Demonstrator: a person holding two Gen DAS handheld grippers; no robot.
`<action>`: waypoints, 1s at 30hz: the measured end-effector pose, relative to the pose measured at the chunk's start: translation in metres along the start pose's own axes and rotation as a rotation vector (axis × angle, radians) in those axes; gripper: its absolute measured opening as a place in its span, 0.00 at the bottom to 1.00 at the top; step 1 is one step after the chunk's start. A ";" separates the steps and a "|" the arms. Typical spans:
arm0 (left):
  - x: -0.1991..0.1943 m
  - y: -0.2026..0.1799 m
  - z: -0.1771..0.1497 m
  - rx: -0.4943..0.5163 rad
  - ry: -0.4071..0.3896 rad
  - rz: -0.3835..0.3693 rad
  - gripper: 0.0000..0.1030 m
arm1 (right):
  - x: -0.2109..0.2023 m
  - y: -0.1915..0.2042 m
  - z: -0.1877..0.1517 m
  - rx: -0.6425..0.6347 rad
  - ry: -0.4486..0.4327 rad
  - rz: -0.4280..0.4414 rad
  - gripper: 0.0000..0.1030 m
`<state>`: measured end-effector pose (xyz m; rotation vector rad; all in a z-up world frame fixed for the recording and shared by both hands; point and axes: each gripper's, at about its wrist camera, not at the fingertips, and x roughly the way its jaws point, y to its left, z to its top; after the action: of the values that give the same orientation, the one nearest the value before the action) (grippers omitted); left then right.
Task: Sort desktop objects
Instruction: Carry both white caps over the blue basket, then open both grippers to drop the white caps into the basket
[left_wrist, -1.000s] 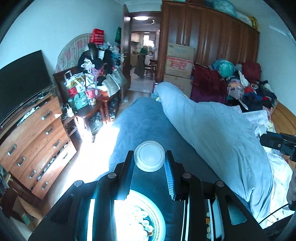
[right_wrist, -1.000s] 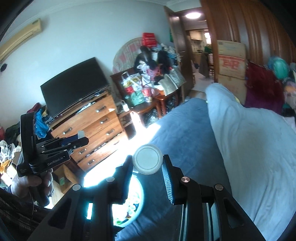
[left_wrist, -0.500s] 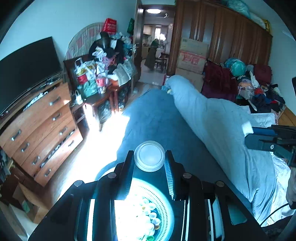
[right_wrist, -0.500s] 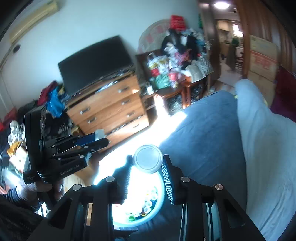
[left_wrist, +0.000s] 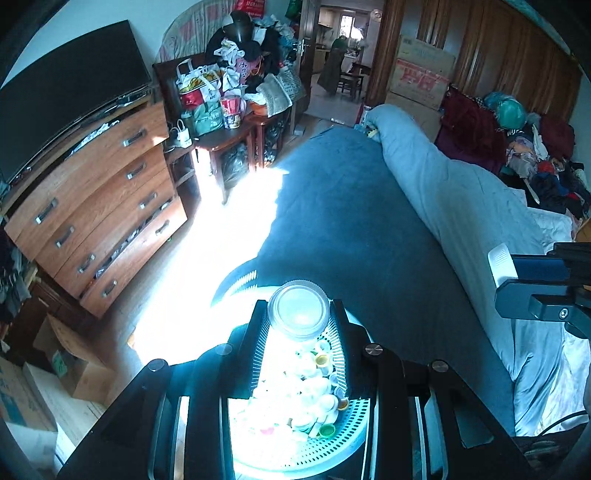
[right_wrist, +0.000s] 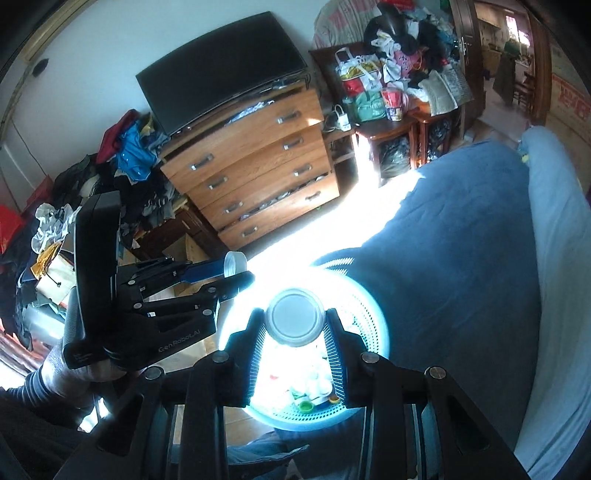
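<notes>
1. Bedding: one dark blue blanket (left_wrist: 351, 221) is covering the bed, with one paler blue quilt (left_wrist: 461, 206) lying along its right side.
2. One wooden chest (right_wrist: 258, 166) with four drawers is standing against the wall, carrying one dark television (right_wrist: 221, 70).
3. One round perforated basket (left_wrist: 321, 448) is sitting at the near edge of the blanket in harsh sunlight. Both cameras are now looking down into it, whereas a second ago only a sliver was showing.
4. Two grippers are working. The left gripper (left_wrist: 299, 307) is clamping one round lid between its ribbed fingers (left_wrist: 258, 347), and the right gripper (right_wrist: 295, 316) is doing the same with a second.
5. Each is also showing in the other's view: the right gripper (left_wrist: 517, 280) has come in further from the right edge than before, and the left gripper (right_wrist: 236, 275) is hovering just beside the basket's left rim.
6. Two lids in all: the left lid (left_wrist: 298, 315) and the right lid (right_wrist: 296, 323) are each facing flat-on to their own camera above the basket; being round, neither has a long axis. Neither has shifted in its grip.
7. Small bottle caps (left_wrist: 317, 391) are lying heaped in the basket; glare is washing out most, so I cannot count them, though one green and two yellow are standing out.
</notes>
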<state>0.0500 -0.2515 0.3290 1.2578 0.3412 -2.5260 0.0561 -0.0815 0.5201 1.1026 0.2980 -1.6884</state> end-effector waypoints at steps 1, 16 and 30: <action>0.001 0.002 0.000 -0.002 0.007 0.000 0.27 | 0.003 0.002 -0.001 0.000 0.006 0.005 0.34; -0.002 0.018 -0.005 -0.025 0.010 -0.007 0.27 | 0.024 0.017 0.013 -0.026 0.035 0.021 0.34; -0.001 0.018 -0.002 -0.020 0.011 -0.016 0.27 | 0.029 0.015 0.012 -0.026 0.041 0.023 0.34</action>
<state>0.0589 -0.2676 0.3276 1.2673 0.3793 -2.5235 0.0623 -0.1137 0.5089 1.1182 0.3315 -1.6386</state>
